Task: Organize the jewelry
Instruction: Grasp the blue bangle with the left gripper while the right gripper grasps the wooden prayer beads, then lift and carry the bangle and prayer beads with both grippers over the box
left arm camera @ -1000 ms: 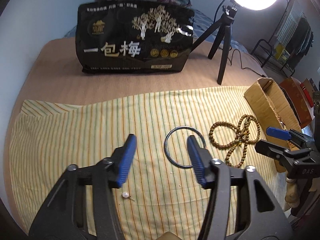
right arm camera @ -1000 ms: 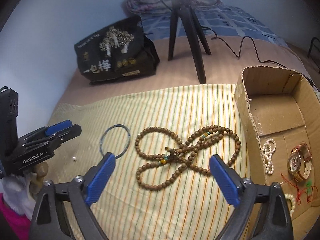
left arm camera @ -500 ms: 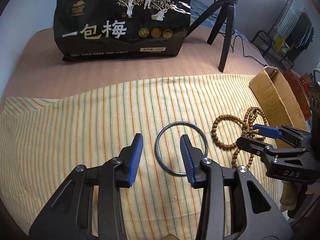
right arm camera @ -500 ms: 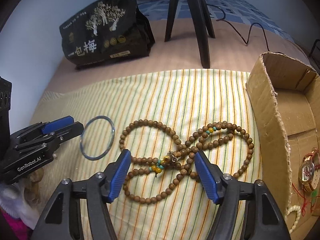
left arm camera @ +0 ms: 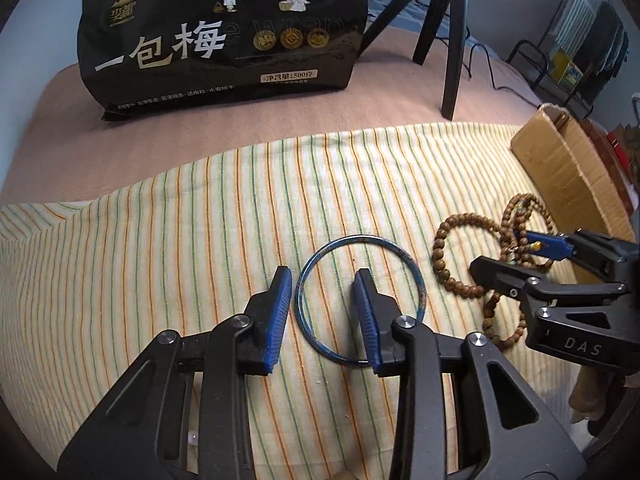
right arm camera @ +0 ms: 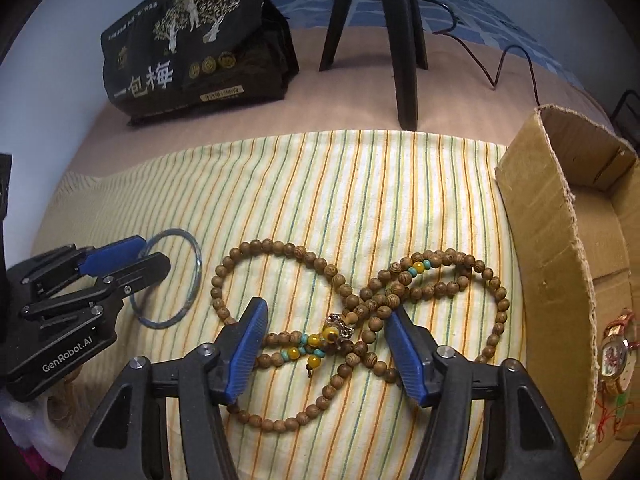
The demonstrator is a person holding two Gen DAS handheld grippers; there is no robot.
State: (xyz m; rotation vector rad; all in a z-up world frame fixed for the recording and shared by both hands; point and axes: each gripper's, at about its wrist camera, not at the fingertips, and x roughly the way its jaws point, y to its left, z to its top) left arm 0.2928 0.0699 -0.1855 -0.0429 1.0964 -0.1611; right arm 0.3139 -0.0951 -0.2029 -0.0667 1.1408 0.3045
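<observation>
A thin blue-grey bangle (left arm camera: 404, 264) lies flat on the striped cloth (left arm camera: 160, 240). My left gripper (left arm camera: 322, 314) is open, low over the cloth, its two fingers straddling the bangle's left rim. The bangle also shows in the right wrist view (right arm camera: 196, 264), with the left gripper (right arm camera: 132, 256) over it. A long wooden bead necklace (right arm camera: 320, 264) with yellow and turquoise beads lies in loops to the right. My right gripper (right arm camera: 324, 344) is open, its fingers either side of the necklace's knotted middle. The necklace (left arm camera: 444, 248) also shows in the left wrist view, behind the right gripper (left arm camera: 516, 254).
An open cardboard box (right arm camera: 540, 240) stands at the cloth's right edge, holding a watch (right arm camera: 616, 356) and pearls. A black snack bag (left arm camera: 224, 32) and a tripod (left arm camera: 452, 40) stand behind the cloth. A small pearl (left arm camera: 193, 437) lies near the left gripper's base.
Both grippers moved forward and down toward the cloth and narrowed their openings. The left now straddles the bangle's rim; the right now brackets the necklace's middle.
</observation>
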